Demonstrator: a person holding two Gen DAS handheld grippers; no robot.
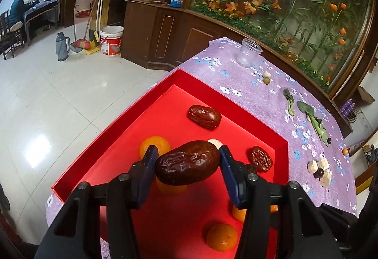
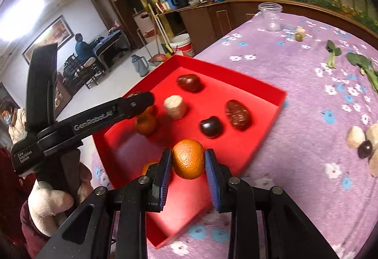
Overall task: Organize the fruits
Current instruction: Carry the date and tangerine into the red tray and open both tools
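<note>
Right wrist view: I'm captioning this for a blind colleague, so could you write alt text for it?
The right tongs clasp a small orange above the near corner of a red tray on a purple flowered tablecloth. The tray holds dates, a dark round fruit and a pale chunk; the left tongs reach in from the left.

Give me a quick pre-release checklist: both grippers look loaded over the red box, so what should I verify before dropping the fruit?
1. Left gripper clamps the big date: ok.
2. Right gripper on the orange: pads flank it, contact cannot tell.
3. Both loads over the red box: ok.
4. Bare floor under the date: not ok, an orange fruit lies just behind and another below.
5. Leftovers on the tablecloth, a dark fruit among pale chunks: not ok.
</note>
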